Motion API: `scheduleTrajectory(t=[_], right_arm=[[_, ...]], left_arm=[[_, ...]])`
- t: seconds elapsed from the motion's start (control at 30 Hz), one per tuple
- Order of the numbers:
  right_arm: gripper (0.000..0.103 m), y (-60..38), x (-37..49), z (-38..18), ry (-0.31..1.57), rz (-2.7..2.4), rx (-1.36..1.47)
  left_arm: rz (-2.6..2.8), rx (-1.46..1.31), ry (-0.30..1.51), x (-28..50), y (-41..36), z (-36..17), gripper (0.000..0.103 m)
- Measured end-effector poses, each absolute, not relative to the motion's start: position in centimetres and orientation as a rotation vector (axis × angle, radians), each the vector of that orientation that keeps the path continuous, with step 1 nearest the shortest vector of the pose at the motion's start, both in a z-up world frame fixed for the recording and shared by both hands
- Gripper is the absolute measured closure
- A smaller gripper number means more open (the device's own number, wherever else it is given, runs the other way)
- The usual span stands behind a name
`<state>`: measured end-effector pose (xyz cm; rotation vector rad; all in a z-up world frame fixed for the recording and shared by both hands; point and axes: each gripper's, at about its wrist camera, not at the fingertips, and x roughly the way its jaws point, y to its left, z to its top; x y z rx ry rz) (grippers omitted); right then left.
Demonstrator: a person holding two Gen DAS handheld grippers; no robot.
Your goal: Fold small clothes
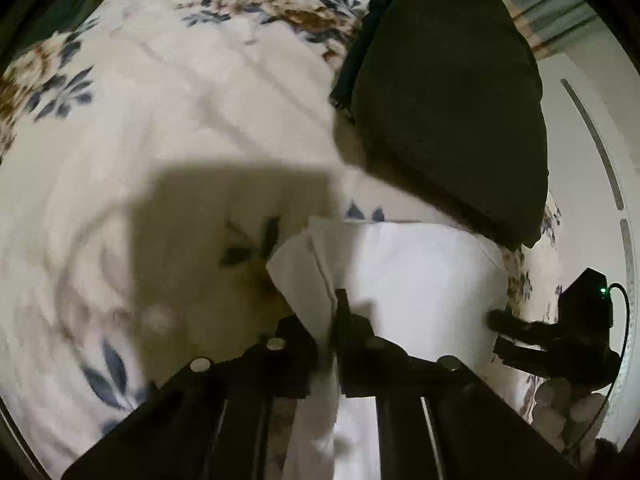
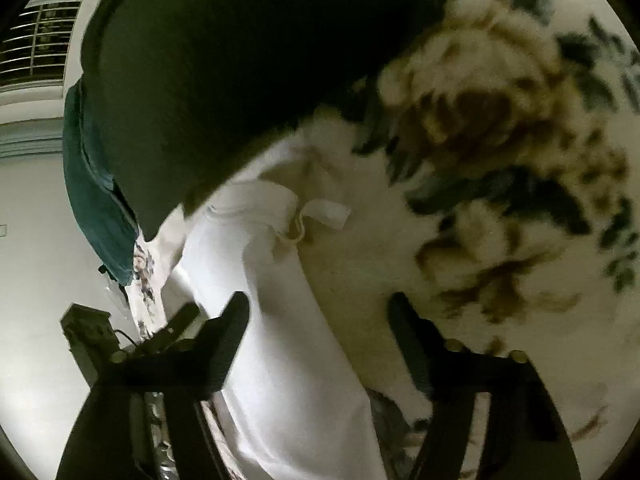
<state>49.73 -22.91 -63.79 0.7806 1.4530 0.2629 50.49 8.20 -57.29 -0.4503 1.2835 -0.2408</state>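
1. Garment [image 1: 400, 272], white, on floral bedspread [image 1: 160, 100]; lower part hidden behind gripper bodies.
2. Left gripper [image 1: 332, 320]: jaws pinched tight on the garment's folded edge.
3. Right gripper [image 2: 320, 308]: jaws about half open, straddling the garment's edge, pads not pressing.
4. Dark cloth [image 1: 452, 100] at 1 o'clock of the garment, overlapping it; blurred, kind unclear.

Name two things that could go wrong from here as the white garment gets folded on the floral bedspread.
The left hand-held gripper pinches only a thin edge of the white garment, so it may slip free. The right hand-held gripper is open astride the garment's edge and could catch the floral bedspread too.
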Motion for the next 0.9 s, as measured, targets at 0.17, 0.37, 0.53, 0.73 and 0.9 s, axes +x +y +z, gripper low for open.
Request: scheduleTrajectory(t=[0.17,0.37,0.53,0.73,0.9], right_arm=[[0.097,-23.0,49.0,-63.3,1.379,0.171,0.771],[0.098,-23.3,48.7,-62.0,1.396,0.078,0.686],[0.062,-23.4,45.4,-59.1,1.440,0.123,0.707],[0.046,-23.5,35.6,-54.6,1.520,0.193,0.714],[0.046,-23.2,26.6,-54.3,1.643,0.224,0.669]], left_arm=[[-0.287,-0.428,1.282,52.1,8.1,-56.9,0.097],[-0.324,-0.409,1.328,52.8,8.1,-56.6,0.082],[-0.391,-0.456,1.275,48.3,9.1,-52.5,0.051],[-0.447,-0.471,1.238,39.1,11.5,-47.3,0.039],[-0.404,-0.444,1.362,28.2,12.4,-47.2,0.039]])
